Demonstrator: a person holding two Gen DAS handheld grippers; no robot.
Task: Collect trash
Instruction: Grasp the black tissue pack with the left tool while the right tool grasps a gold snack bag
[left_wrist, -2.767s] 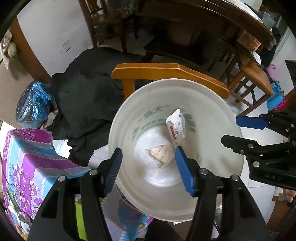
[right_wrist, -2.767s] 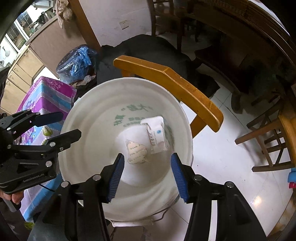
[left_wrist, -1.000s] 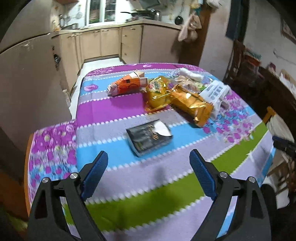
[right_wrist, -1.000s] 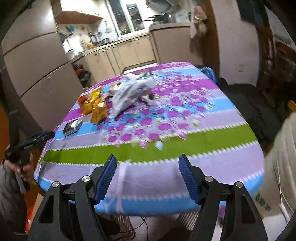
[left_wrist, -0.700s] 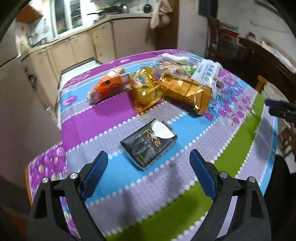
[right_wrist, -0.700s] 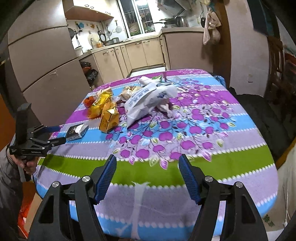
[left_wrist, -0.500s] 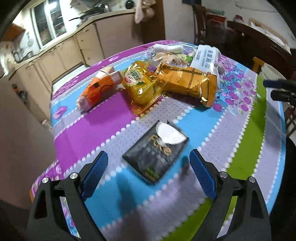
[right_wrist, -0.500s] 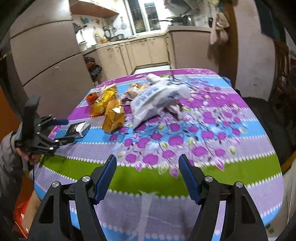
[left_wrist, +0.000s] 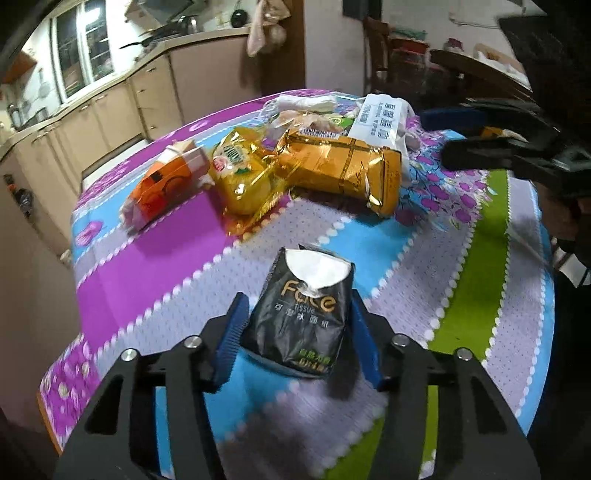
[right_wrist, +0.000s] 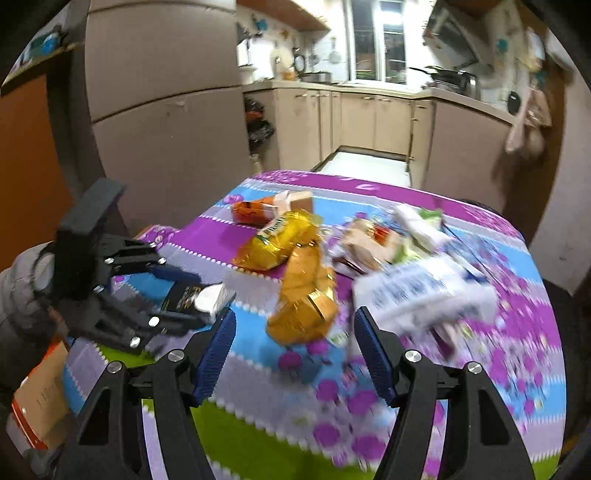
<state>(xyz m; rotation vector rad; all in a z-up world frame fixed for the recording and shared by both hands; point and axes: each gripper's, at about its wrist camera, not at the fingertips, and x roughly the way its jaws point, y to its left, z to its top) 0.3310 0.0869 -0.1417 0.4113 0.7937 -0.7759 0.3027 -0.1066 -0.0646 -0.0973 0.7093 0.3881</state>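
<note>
A black tissue pack (left_wrist: 301, 317) lies on the striped tablecloth (left_wrist: 147, 258), between the blue pads of my left gripper (left_wrist: 297, 334), whose jaws stand close on both its sides. The pack also shows in the right wrist view (right_wrist: 195, 297), inside the left gripper (right_wrist: 173, 295). My right gripper (right_wrist: 295, 343) is open and empty above the table, in front of a gold bag (right_wrist: 306, 295). The gold bag (left_wrist: 343, 170), a yellow snack bag (left_wrist: 240, 177), an orange carton (left_wrist: 162, 184) and a white packet (left_wrist: 380, 114) lie further back.
Kitchen cabinets (right_wrist: 369, 118) and a tall fridge-like unit (right_wrist: 162, 110) stand behind the table. A cardboard box (right_wrist: 40, 398) sits low at the left. The right gripper (left_wrist: 517, 147) shows at the right of the left wrist view. A dark wooden table (left_wrist: 480, 74) stands beyond.
Both grippers swung from the white bucket to the table. My left gripper moved in and narrowed around the black tissue pack. My right gripper moved toward the gold bag.
</note>
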